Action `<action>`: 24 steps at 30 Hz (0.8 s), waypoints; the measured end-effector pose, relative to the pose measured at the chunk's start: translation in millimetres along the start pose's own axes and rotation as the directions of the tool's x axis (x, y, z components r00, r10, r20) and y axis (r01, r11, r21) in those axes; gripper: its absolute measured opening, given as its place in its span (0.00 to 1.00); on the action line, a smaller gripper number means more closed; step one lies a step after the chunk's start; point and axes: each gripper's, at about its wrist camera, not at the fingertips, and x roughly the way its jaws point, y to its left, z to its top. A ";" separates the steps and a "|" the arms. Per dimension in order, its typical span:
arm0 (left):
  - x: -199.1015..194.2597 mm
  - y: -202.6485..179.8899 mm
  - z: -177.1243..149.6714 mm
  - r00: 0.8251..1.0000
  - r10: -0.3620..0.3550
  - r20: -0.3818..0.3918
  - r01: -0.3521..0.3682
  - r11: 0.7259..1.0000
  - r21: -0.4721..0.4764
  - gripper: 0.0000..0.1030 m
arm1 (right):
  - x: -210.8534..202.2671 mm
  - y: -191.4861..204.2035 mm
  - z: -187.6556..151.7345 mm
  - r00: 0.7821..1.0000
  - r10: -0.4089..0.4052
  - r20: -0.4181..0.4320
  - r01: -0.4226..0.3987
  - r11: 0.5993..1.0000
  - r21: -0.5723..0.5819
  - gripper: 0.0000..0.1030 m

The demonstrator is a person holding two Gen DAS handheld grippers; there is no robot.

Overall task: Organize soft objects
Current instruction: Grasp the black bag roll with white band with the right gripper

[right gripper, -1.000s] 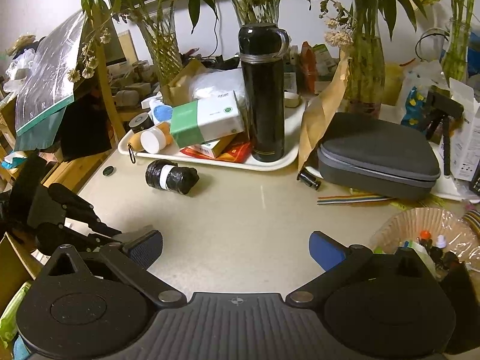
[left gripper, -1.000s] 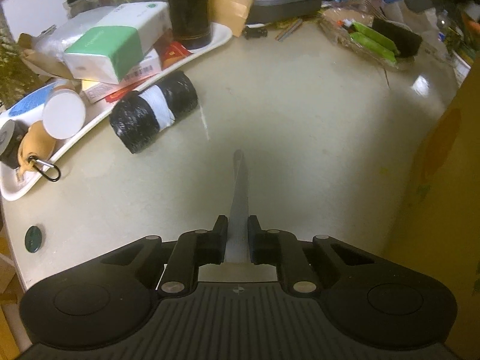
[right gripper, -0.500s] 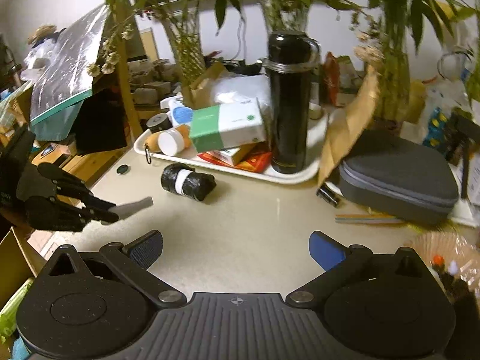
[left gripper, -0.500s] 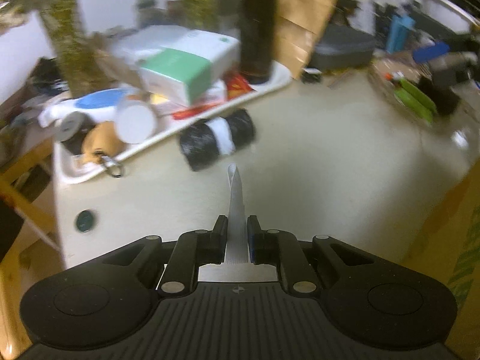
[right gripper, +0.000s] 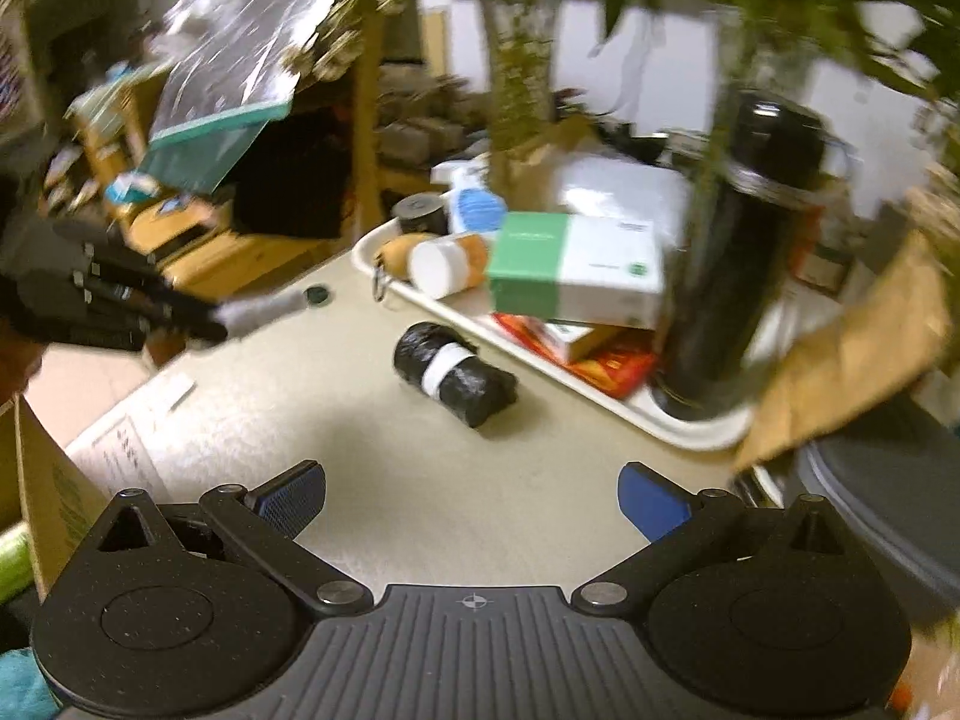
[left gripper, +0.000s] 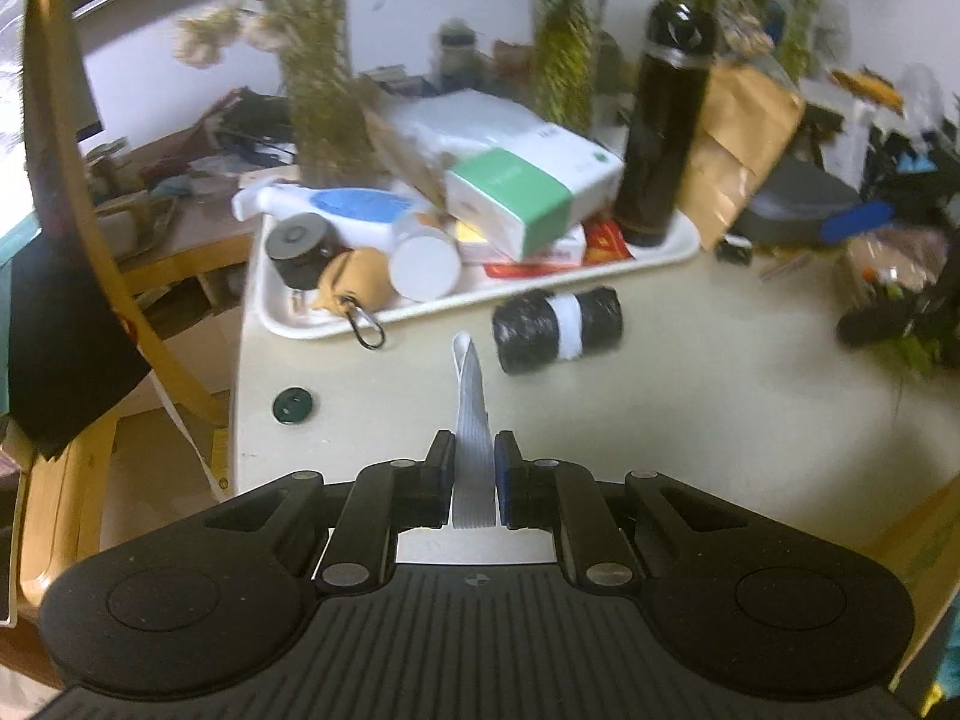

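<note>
- left tool (left gripper: pixel 473 468), low centre of the left wrist view, has its jaws nearly together, clamped on a grey ribbed strip (left gripper: pixel 469 408) that sticks forward and curls over at its tip; pinched near one end, probably so the loose length can hang clear.
- in the right wrist view the same left tool (right gripper: pixel 210 321) sits at the left edge, blurred, the strip's pale end poking toward the middle of the frame above the worktop (right gripper: pixel 360 450).
- right tool (right gripper: pixel 471 501), bottom of its own view, has jaws standing wide with nothing between the blue pads; looks ready to take something.
- black roll with a white band (right gripper: pixel 454 374) lies on the worktop at centre frame, just beside the white tray (right gripper: pixel 690 426), outside it.
- the tray carries a black flask (right gripper: pixel 738 264), a green-and-white box (right gripper: pixel 576 270) and a white-capped jar (right gripper: pixel 447 264), already crowded, which may be why the roll sits off it.
- my guess: the strip, being limp, wants a second grip before it gets tidied away.
</note>
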 end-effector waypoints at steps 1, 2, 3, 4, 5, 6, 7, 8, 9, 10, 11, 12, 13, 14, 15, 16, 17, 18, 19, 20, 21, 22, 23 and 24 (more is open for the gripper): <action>-0.8 1.6 0.4 1.000 0.006 0.004 -0.006 1.000 -0.012 0.14 | 6.4 1.5 2.9 1.000 0.001 -0.009 -0.002 1.000 -0.018 1.00; -1.5 3.5 0.9 1.000 0.013 0.008 -0.013 1.000 -0.025 0.14 | 12.9 2.8 5.9 1.000 0.006 -0.018 -0.006 0.999 -0.033 1.00; -2.1 5.6 1.5 1.000 0.018 0.011 -0.017 0.999 -0.038 0.14 | 19.0 3.8 9.1 1.000 0.011 -0.027 -0.012 0.999 -0.049 1.00; -3.1 6.9 1.4 1.000 0.018 0.014 -0.017 0.999 -0.045 0.14 | 23.9 4.7 11.6 1.000 0.016 -0.022 -0.018 0.997 -0.072 1.00; -4.2 7.7 1.2 1.000 0.017 0.018 -0.017 0.999 -0.049 0.14 | 28.0 6.9 14.5 1.000 0.013 -0.011 -0.015 0.995 -0.102 1.00; -5.7 7.9 0.7 1.000 0.018 0.021 -0.017 0.999 -0.050 0.14 | 31.2 8.6 17.0 1.000 0.013 -0.007 -0.014 0.992 -0.126 1.00; -6.2 8.2 0.8 1.000 0.018 0.023 -0.017 0.999 -0.049 0.14 | 35.6 10.7 20.3 1.000 0.014 -0.009 -0.016 0.989 -0.149 1.00; -6.6 7.6 0.6 1.000 0.017 0.024 -0.016 0.999 -0.046 0.14 | 39.7 12.1 23.4 1.000 0.015 -0.010 -0.017 0.986 -0.164 1.00; -6.8 7.2 0.5 1.000 0.019 0.025 -0.018 0.999 -0.042 0.14 | 43.3 13.8 26.3 1.000 0.017 -0.007 -0.018 0.984 -0.178 1.00; -6.8 6.9 0.7 0.999 0.019 0.026 -0.018 0.999 -0.040 0.14 | 46.7 15.7 28.5 1.000 0.019 -0.001 -0.019 0.981 -0.192 1.00; -6.9 7.0 0.7 1.000 0.016 0.027 -0.015 0.999 -0.041 0.14 | 50.5 17.0 30.5 1.000 0.018 0.002 -0.017 0.979 -0.202 1.00; -7.0 7.6 1.0 1.000 0.014 0.028 -0.012 0.999 -0.042 0.14 | 55.5 18.4 32.9 1.000 0.011 0.003 -0.010 0.978 -0.207 1.00; -7.2 7.9 1.1 0.999 0.011 0.031 -0.009 0.999 -0.044 0.14 | 60.5 19.5 35.0 1.000 0.009 0.000 -0.009 0.977 -0.213 0.99; -7.1 8.2 1.3 0.999 0.007 0.031 -0.006 0.999 -0.047 0.14 | 65.7 21.0 36.9 1.000 0.010 -0.005 -0.011 0.975 -0.223 0.96; -7.0 8.3 1.7 0.999 0.006 0.032 -0.004 0.999 -0.050 0.14 | 72.1 23.4 38.7 1.000 0.008 -0.013 -0.010 0.970 -0.241 0.92; -7.1 8.6 1.5 0.999 0.002 0.032 -0.001 0.999 -0.052 0.14 | 78.3 25.5 40.0 1.000 0.006 -0.026 -0.012 0.965 -0.262 0.91; -7.0 8.8 1.6 0.999 -0.002 0.032 0.004 0.999 -0.054 0.14 | 84.9 28.3 41.2 0.999 0.001 -0.041 -0.013 0.958 -0.286 0.89; -6.9 8.8 1.8 0.999 -0.006 0.032 0.008 0.998 -0.055 0.14 | 91.8 31.0 41.6 0.999 -0.002 -0.054 -0.015 0.950 -0.311 0.88; -6.7 8.9 1.8 0.999 -0.009 0.031 0.011 0.998 -0.056 0.14 | 98.6 33.8 41.8 0.998 -0.006 -0.067 -0.017 0.942 -0.335 0.87; -6.6 9.0 1.8 0.999 -0.010 0.030 0.012 0.998 -0.058 0.14 | 104.9 36.1 42.1 0.997 -0.010 -0.077 -0.018 0.935 -0.355 0.84; -6.7 9.4 1.9 0.999 -0.013 0.031 0.015 0.998 -0.061 0.14 | 111.9 38.3 42.6 0.996 -0.013 -0.086 -0.020 0.928 -0.372 0.81; -6.9 10.1 2.1 0.999 -0.015 0.031 0.017 0.998 -0.066 0.14 | 117.3 39.5 43.2 0.996 -0.016 -0.092 -0.020 0.924 -0.382 0.80; -6.9 10.9 2.2 0.999 -0.015 0.033 0.017 0.997 -0.070 0.14 | 123.0 41.0 43.9 0.995 -0.020 -0.095 -0.019 0.920 -0.392 0.78; -7.0 11.6 2.5 0.999 -0.017 0.034 0.019 0.997 -0.073 0.14 | 128.9 42.7 44.6 0.995 -0.024 -0.095 -0.016 0.915 -0.402 0.77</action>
